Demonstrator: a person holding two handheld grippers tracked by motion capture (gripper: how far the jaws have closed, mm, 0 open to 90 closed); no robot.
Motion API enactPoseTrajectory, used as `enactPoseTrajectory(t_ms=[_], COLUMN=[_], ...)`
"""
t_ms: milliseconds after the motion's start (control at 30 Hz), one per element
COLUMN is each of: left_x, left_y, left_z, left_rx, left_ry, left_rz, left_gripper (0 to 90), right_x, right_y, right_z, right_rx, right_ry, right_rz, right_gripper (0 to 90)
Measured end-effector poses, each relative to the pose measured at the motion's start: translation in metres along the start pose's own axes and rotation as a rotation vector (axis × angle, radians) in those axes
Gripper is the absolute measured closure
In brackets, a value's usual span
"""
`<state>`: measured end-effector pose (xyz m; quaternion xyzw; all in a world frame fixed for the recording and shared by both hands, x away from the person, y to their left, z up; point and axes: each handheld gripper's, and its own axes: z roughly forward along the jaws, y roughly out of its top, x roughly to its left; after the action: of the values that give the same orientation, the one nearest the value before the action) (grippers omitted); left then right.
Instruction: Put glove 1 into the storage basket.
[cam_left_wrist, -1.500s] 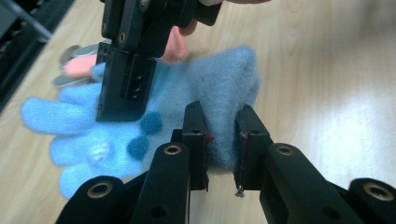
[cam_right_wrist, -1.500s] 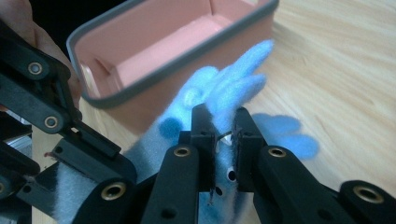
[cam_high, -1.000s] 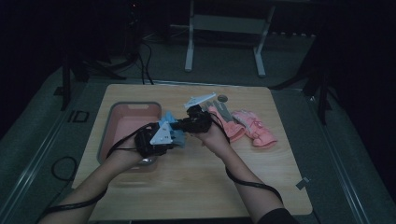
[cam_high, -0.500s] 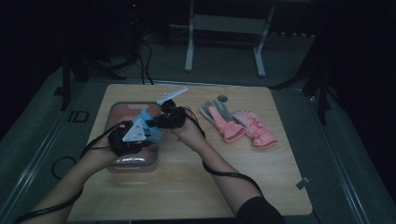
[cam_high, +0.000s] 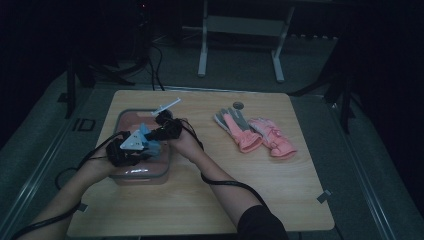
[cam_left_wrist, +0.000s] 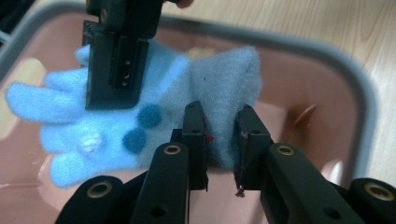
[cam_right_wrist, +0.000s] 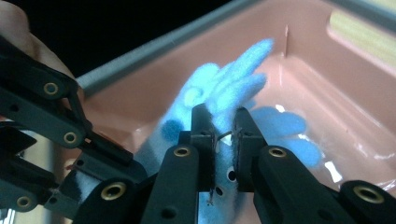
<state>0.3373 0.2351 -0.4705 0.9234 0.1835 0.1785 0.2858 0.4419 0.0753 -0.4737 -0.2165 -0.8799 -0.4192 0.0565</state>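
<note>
A light blue fleece glove (cam_left_wrist: 140, 121) with dark blue dots hangs inside a pink bin (cam_left_wrist: 327, 107) with a grey rim. My left gripper (cam_left_wrist: 224, 144) is shut on its cuff end. My right gripper (cam_right_wrist: 224, 140) is shut on the glove (cam_right_wrist: 224, 88) nearer the fingers, which point into the bin (cam_right_wrist: 327, 70). In the high view both grippers, left (cam_high: 131, 149) and right (cam_high: 166, 129), sit close together over the bin (cam_high: 125, 176) at the table's left, with the glove (cam_high: 151, 146) between them.
Two pink gloves (cam_high: 239, 131) (cam_high: 272, 139) lie side by side on the wooden table (cam_high: 210, 200), right of centre. A small round object (cam_high: 238, 105) sits near the far edge. A metal stand (cam_high: 240, 30) is on the floor beyond the table.
Both hands have carried the blue glove leftward and downward, from near the table's middle to over and into the pink bin. The pink gloves have not moved.
</note>
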Motion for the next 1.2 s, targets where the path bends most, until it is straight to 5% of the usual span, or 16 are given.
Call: enactPoseTrajectory(t_ms=[267,500,767,1000,1200], left_x=[0.011,0.018,0.015,0.011,0.008], left_y=[-0.004,-0.006,-0.002,0.001,0.006], left_z=[0.014,0.028,0.035,0.029,0.019], left_rx=[0.035,0.113,0.180,0.150,0.115], left_ry=[-0.053,-0.108,-0.102,-0.050,-0.030], left_rz=[-0.010,-0.022,-0.015,-0.136,-0.189], left_gripper=[77.4,76.8,71.6,27.8,14.7], right_x=[-0.007,-0.010,-0.011,-0.008,-0.002], right_y=[-0.001,-0.001,-0.004,-0.012,-0.017], right_z=[0.015,0.010,0.000,-0.013,-0.029], right_rx=[0.063,0.078,0.049,0.030,0.021], right_ry=[-0.034,-0.072,-0.090,-0.061,-0.008], right_rz=[0.030,0.064,0.045,0.049,0.007], right_gripper=[80.4,52.5,41.3,28.3,20.9])
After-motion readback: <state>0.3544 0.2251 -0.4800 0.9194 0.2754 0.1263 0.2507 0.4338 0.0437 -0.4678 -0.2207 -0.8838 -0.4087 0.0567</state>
